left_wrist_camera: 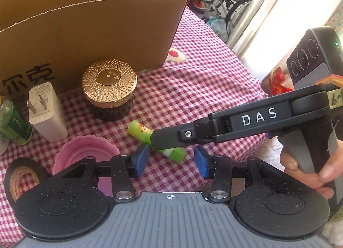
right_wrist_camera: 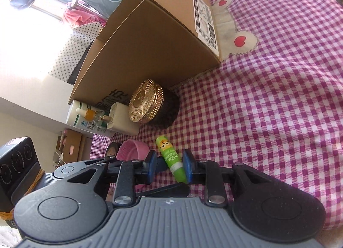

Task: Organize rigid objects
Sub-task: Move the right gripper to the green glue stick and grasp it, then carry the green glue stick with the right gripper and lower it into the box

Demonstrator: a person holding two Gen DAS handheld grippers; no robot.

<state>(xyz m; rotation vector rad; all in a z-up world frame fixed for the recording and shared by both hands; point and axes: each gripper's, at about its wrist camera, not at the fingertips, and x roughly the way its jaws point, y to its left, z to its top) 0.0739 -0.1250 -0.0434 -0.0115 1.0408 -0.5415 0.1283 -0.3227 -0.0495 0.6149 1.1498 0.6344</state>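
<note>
Your right gripper [right_wrist_camera: 168, 167] has its blue pads [right_wrist_camera: 187, 165] spread around the green tube [right_wrist_camera: 171, 162], one on each side. The right pad sits against the tube's lower end or just beside it; the left pad stands apart with a gap showing, so nothing is clamped. From the left wrist camera the same gripper's black finger lies across the tube [left_wrist_camera: 139, 131], which rests flat on the checked cloth [right_wrist_camera: 268, 108]. I judge you are at the grasp step of picking this tube up. The next move calls for squeezing the jaws shut on the tube's middle, then lifting it clear before carrying it to the cardboard box [right_wrist_camera: 154, 40].

Your left gripper [left_wrist_camera: 169, 160] hangs just short of the tube with its jaws wide apart, holding nothing and touching nothing. Keep it back so it does not crowd the right one as you lift.

Taking the tube as landmark: the gold-lidded jar [left_wrist_camera: 109, 89] stands just beyond it, close against the box's front wall. The white plug adapter [left_wrist_camera: 46, 110] stands left of the jar, and a green-labelled bottle [left_wrist_camera: 12, 121] further left. The pink cup [left_wrist_camera: 85, 153] lies near the tube's left side, with the roll of black tape [left_wrist_camera: 21, 177] beyond that. The box [left_wrist_camera: 90, 24] is open-topped and stands behind them all.
</note>
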